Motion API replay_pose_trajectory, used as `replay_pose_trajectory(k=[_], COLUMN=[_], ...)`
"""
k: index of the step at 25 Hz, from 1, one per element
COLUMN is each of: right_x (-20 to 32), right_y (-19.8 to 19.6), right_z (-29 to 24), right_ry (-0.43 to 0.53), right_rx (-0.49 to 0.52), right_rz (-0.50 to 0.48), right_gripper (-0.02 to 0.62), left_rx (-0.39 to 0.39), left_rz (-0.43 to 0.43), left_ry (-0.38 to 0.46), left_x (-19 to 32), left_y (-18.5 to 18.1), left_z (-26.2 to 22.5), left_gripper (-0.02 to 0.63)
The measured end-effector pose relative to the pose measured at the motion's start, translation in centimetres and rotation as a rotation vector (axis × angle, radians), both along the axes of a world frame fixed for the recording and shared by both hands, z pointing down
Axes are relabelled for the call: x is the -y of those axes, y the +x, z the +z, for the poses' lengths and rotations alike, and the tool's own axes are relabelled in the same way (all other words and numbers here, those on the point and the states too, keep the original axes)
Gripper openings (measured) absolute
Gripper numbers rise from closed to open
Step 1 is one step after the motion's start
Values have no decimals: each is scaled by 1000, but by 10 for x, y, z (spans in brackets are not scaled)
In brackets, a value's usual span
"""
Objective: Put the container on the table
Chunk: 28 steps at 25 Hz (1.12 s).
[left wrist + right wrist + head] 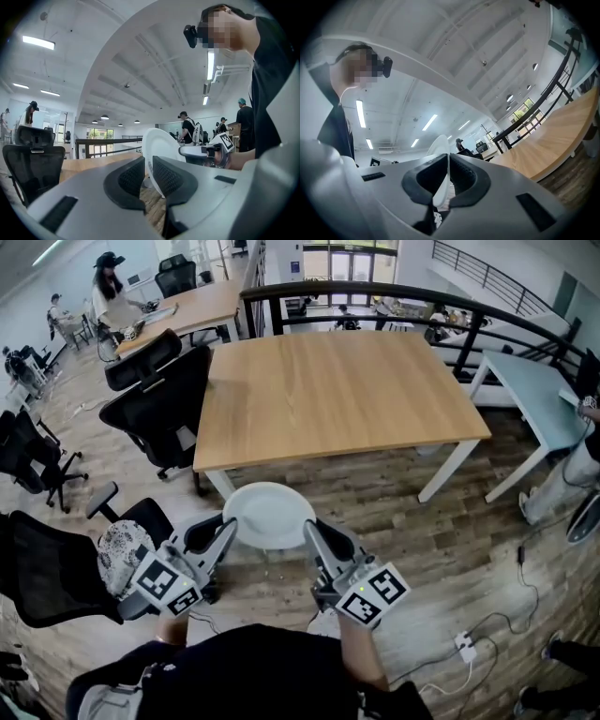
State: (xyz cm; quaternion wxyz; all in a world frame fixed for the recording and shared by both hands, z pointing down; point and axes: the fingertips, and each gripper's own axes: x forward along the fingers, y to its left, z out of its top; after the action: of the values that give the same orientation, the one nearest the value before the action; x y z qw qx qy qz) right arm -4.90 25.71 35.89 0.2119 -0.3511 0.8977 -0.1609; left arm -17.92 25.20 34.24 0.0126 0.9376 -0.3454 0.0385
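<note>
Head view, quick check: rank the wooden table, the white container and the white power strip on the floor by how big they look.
1. wooden table, largest by far.
2. white container, though nearness to the camera enlarges it.
3. power strip, smallest.

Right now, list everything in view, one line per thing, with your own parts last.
container: one, white, round, held in the air between both claws, short of the wooden table
wooden table: one, light wood top on white legs, straight ahead
side table: one, pale blue, to the right
office chairs: at least four, black, along the left
railing: one, black, curving behind the wooden table
power strip: one, white, on the floor at lower right
person: one, dark hat, at a far desk, upper left
left claw: one, grey with black pads, shut on the container's left rim
right claw: one, grey with black pads, shut on the container's right rim
</note>
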Motion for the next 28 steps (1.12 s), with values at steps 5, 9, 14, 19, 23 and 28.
replay_pose_trajectory(k=[5, 9, 14, 19, 23, 28], right_x=[20, 35, 48, 63, 69, 80], right_y=[23, 47, 78, 107, 132, 156], right_z=[-6, -9, -9, -13, -15, -17], right_ry=[5, 8, -1, 15, 19, 28], right_rx=[0, 1, 7, 6, 5, -3], right_rz=[-8, 10, 37, 58, 79, 95], right_gripper=[25, 25, 25, 25, 25, 25], left_rx=[-4, -12, -8, -7, -8, -13], left_rz=[-4, 8, 38, 57, 77, 96], left_ry=[5, 5, 10, 15, 18, 28], left_x=[21, 38, 55, 72, 82, 94], left_y=[24, 47, 80, 109, 134, 158], left_z=[-5, -7, -8, -8, -9, -10], left_gripper=[52, 52, 52, 51, 52, 52])
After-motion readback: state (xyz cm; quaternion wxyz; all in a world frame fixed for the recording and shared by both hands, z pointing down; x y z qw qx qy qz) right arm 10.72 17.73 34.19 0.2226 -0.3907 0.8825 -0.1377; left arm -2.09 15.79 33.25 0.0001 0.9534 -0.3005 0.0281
